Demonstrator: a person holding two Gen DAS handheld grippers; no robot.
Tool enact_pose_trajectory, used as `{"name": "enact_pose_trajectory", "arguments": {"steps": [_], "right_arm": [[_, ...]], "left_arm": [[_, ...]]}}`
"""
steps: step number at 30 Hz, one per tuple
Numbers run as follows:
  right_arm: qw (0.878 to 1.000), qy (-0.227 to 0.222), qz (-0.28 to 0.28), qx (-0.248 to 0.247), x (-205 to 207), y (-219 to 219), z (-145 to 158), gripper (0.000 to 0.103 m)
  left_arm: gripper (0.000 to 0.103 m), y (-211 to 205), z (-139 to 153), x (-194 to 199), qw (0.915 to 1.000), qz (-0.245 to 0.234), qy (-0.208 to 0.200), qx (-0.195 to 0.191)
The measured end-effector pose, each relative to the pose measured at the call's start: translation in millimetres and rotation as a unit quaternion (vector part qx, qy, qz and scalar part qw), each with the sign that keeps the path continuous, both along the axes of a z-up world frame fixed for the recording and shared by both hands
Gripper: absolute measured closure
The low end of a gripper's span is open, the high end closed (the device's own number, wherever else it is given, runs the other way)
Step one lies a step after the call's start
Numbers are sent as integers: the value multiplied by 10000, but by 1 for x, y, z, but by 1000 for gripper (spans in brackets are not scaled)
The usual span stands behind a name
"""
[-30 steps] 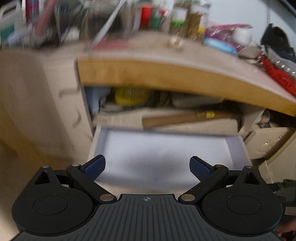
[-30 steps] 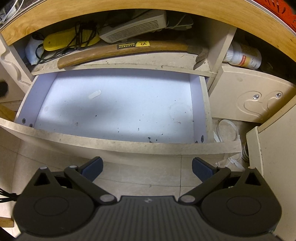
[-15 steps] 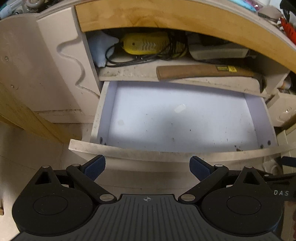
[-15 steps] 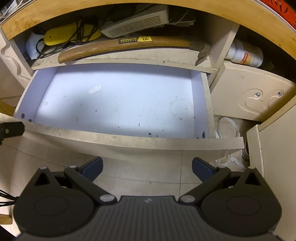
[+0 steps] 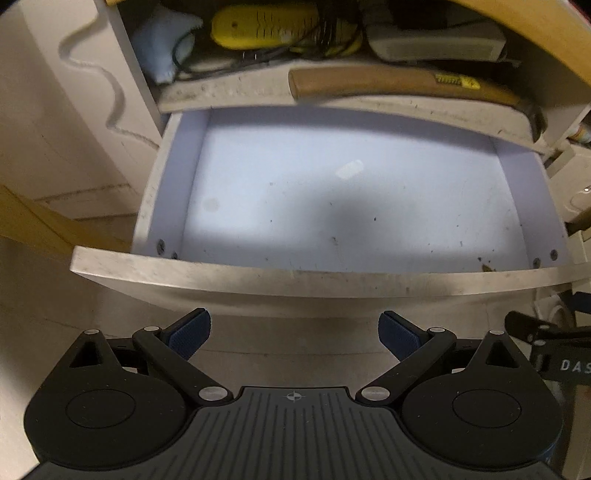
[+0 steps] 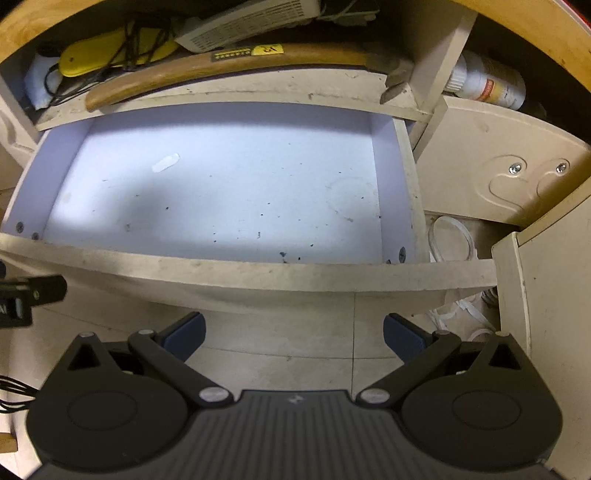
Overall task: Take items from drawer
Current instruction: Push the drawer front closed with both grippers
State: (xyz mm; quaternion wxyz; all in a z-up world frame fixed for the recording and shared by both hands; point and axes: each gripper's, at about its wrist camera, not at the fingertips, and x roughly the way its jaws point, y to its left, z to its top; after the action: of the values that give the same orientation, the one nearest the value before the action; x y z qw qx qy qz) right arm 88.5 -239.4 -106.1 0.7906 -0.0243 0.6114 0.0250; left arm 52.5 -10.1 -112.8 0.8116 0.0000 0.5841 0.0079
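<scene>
A pulled-out drawer (image 5: pixel 295 282) with a pale lilac floor fills the left wrist view and shows in the right wrist view (image 6: pixel 258 271). It holds only a small white scrap (image 5: pixel 350 169) (image 6: pixel 166 163) and specks of dirt. My left gripper (image 5: pixel 294 334) is open and empty, just in front of the drawer's front panel. My right gripper (image 6: pixel 293 334) is open and empty, also in front of the panel, over the floor tiles.
Above the drawer a shelf holds a wooden-handled hammer (image 6: pixel 229 64) (image 5: pixel 399 83), a yellow tool with black cord (image 5: pixel 266 24) (image 6: pixel 118 51), a grey box (image 6: pixel 247 22) and a bluish bag (image 5: pixel 162 40). A white bottle (image 6: pixel 487 83) lies right. White straps (image 6: pixel 450 240) lie on the floor.
The left gripper has tilted down from the cluttered desktop and moved closer to the drawer front. The right gripper has moved slightly nearer. Both stay open.
</scene>
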Motion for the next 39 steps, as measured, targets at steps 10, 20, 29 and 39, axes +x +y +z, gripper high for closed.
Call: {"name": "enact_pose_trajectory", "arguments": {"steps": [10,20,29,39], "right_arm": [[9996,122,-230,71,13,-2,-11,0],[9997,82,-223,19,21,1,-12,0],[9997,-37,-221,-16,35,4,-12,0],[9996,-170,-218,-54,51,7,-12,0]], "left_arm": [[3,-21,-15,33,9997,-77,190,104],[3,-20,-13,34,9997,-28,253,66],[3,-20,-12,42,9999,-29,142,77],[3,-20,-12,67,10000,-14,30,46]]}}
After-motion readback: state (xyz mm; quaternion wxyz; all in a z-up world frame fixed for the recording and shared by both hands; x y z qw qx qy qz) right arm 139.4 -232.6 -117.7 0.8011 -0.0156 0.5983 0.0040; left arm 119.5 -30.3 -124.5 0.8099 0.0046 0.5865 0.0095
